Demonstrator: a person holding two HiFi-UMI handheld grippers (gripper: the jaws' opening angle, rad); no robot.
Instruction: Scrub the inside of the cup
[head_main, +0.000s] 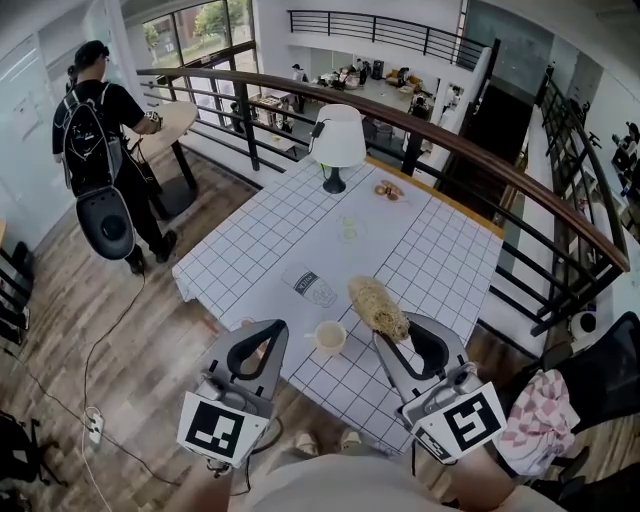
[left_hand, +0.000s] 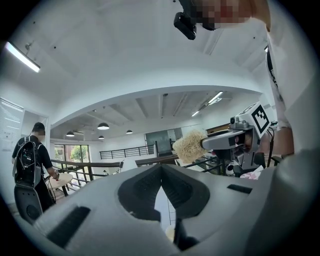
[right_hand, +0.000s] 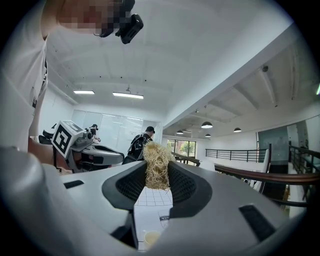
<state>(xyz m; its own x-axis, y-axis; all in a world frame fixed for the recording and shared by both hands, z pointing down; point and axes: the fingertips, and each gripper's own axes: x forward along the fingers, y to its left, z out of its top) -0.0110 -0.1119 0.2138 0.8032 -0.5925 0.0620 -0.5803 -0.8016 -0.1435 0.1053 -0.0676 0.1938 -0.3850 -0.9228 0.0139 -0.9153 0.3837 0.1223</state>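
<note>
I'm holding the fibrous scrubber (head_main: 378, 306) clamped in the right gripper (right_hand: 158, 172), in the air just beside the cup (head_main: 329, 338), which sits upright near the table's (head_main: 440, 262) front edge. The left gripper (left_hand: 161, 175) is hanging clenched on nothing, so I'm judging all the scrubbing is left.

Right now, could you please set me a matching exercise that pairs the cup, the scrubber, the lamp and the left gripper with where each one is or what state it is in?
Things:
1. cup
2. scrubber
3. lamp
4. left gripper

Places or states:
A. stands at the far end of the table
B. clamped in the jaws of the right gripper
C. jaws shut, nothing between them
D. on the table by its near edge, between the two grippers

Pairs: 1-D; 2-B; 3-A; 4-C
</note>
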